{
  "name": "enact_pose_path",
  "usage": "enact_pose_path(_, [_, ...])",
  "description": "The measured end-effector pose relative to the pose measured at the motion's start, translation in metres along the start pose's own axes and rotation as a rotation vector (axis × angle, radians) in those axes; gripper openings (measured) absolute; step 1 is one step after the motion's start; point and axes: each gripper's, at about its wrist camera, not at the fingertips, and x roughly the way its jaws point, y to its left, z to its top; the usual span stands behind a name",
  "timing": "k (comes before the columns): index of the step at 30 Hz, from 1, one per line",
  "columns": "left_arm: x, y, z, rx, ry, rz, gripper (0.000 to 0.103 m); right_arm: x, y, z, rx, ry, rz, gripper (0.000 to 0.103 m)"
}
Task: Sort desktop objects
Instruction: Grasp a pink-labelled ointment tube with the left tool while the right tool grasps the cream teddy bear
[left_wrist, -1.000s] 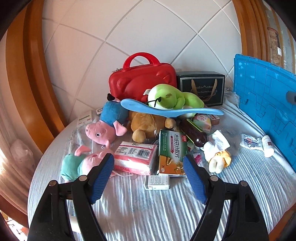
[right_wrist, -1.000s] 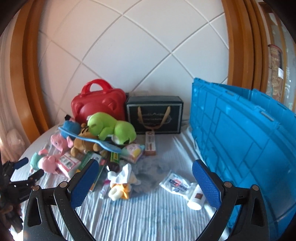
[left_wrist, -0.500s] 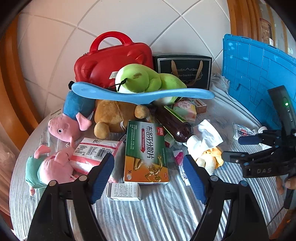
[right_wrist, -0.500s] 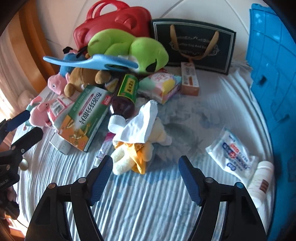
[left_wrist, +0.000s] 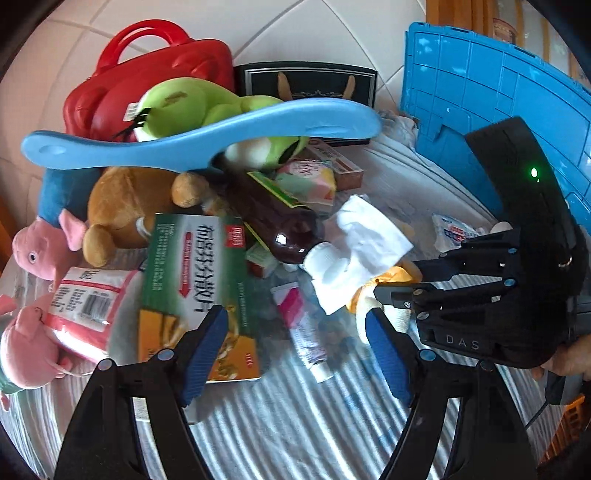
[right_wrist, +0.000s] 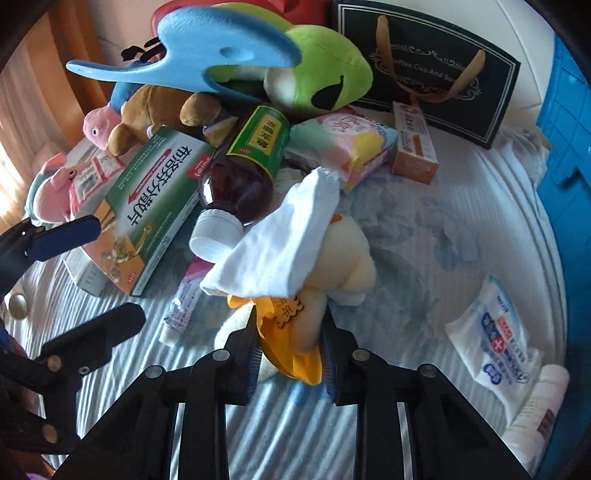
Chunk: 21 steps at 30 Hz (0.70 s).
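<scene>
The yellow plush toy (right_wrist: 295, 332) lies on the striped cloth (right_wrist: 406, 240), and the right gripper (right_wrist: 290, 350) is closing onto it. Only the left view shows the left gripper (left_wrist: 295, 347) gaping wide, empty, above a small tube (left_wrist: 310, 347).

The blue hanger (left_wrist: 207, 136) covers the green plush's (left_wrist: 184, 107) lower half in the left wrist view, and the dark gift box (left_wrist: 306, 79) behind shows only its top. The cream plush's (right_wrist: 343, 258) head lies under a white cloth (right_wrist: 280, 243). A small white carton (right_wrist: 86, 277) is mostly hidden beneath the green medicine box (right_wrist: 155, 206). The white bottle (right_wrist: 539, 413) is partly covered by the tissue pack (right_wrist: 498, 343). Print on the tube (right_wrist: 181, 310) is too small to read.
</scene>
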Motion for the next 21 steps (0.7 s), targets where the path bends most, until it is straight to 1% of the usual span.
enact_pose_path(2, [0.012, -0.008, 0.000, 0.014, 0.020, -0.026, 0.076, -0.003, -0.012, -0.003, 0.032, 0.016, -0.003, 0.026])
enact_pose_path(3, [0.018, -0.010, -0.001, 0.016, 0.038, -0.029, 0.073, -0.004, -0.017, -0.004, 0.050, 0.020, 0.004, 0.026])
enact_pose_path(4, [0.024, -0.010, -0.002, 0.014, 0.057, -0.022, 0.067, -0.006, -0.021, -0.006, 0.062, 0.021, 0.006, 0.026])
enact_pose_path(6, [0.035, -0.004, -0.006, -0.018, 0.092, -0.021, 0.061, -0.010, -0.026, -0.008, 0.072, 0.016, 0.005, 0.026])
enact_pose_path(8, [0.046, 0.005, -0.007, -0.058, 0.131, -0.024, 0.048, -0.013, -0.031, -0.009, 0.088, 0.013, 0.010, 0.026])
enact_pose_path(9, [0.050, 0.007, -0.007, -0.064, 0.138, -0.022, 0.037, -0.013, -0.033, -0.009, 0.093, 0.014, 0.012, 0.026])
enact_pose_path(10, [0.054, 0.009, -0.008, -0.066, 0.152, -0.011, 0.031, -0.014, -0.035, -0.008, 0.099, 0.014, 0.015, 0.026])
enact_pose_path(12, [0.052, 0.006, -0.007, -0.044, 0.141, 0.010, 0.024, -0.012, -0.034, -0.008, 0.106, 0.011, 0.018, 0.027])
enact_pose_path(13, [0.052, 0.006, -0.007, -0.042, 0.141, 0.007, 0.021, -0.013, -0.035, -0.007, 0.106, 0.009, 0.017, 0.027])
enact_pose_path(16, [0.049, 0.004, -0.010, -0.034, 0.134, -0.002, 0.018, -0.014, -0.036, -0.003, 0.113, -0.001, 0.018, 0.026])
enact_pose_path(19, [0.050, 0.007, -0.010, -0.029, 0.145, -0.021, 0.017, -0.015, -0.035, 0.000, 0.111, -0.010, 0.013, 0.026])
enact_pose_path(21, [0.046, 0.009, -0.011, -0.039, 0.148, -0.015, 0.017, -0.020, -0.034, 0.001, 0.105, -0.025, 0.006, 0.026])
